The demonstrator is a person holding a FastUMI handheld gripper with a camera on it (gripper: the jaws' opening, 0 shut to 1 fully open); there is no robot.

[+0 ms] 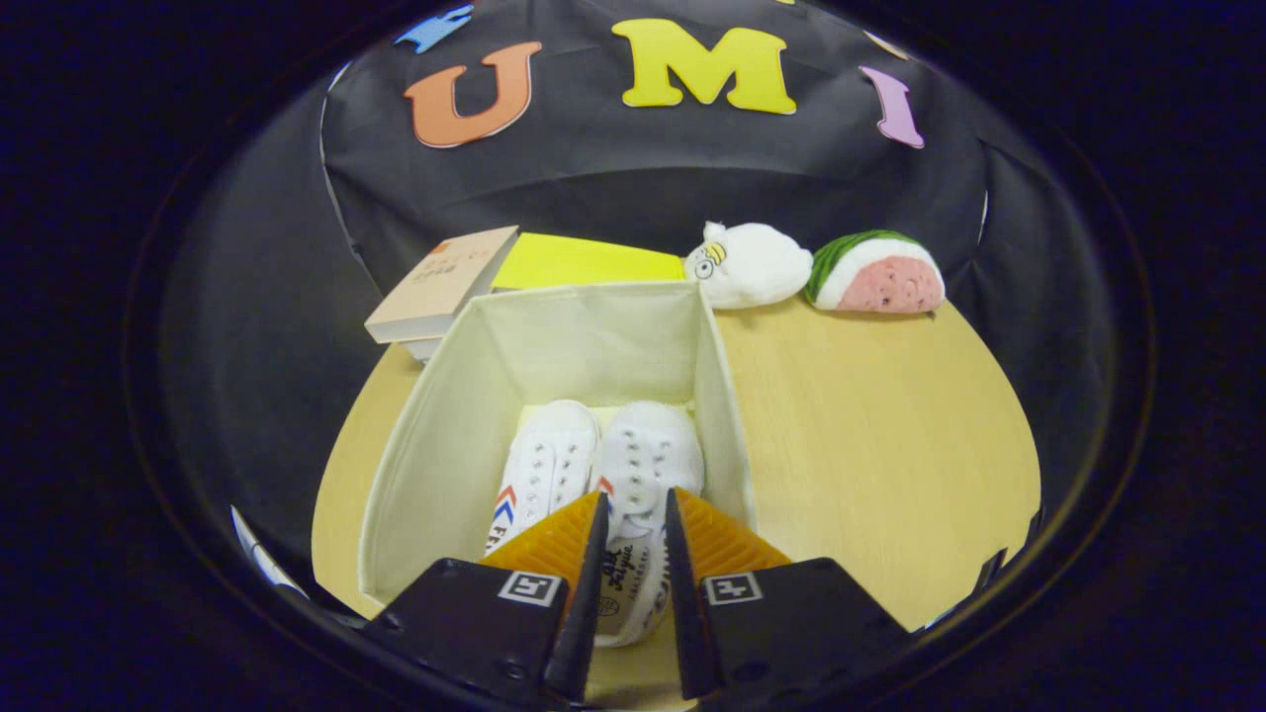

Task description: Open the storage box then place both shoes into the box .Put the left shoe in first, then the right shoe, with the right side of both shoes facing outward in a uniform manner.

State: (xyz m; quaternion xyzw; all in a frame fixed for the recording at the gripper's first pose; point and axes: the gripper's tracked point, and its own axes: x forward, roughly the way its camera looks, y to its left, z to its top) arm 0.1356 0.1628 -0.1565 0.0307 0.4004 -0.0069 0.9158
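Inside open storage box: two shoes side by side (toes away); tool slightly open, straddling right shoe.

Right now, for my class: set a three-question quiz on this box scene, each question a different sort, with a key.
1. True or false: both shoes lie inside the box.
2. Which shoe sits between the fingers of the gripper? A) the left-hand shoe B) the right-hand shoe C) neither
3. Fill in: beyond the box, beside the white plush, lies a ____ plush.

Key:
1. True; the box is open and two white shoes lie side by side in it.
2. B; its heel end shows in the gap between the fingers, though whether they press on it cannot be told.
3. Watermelon.
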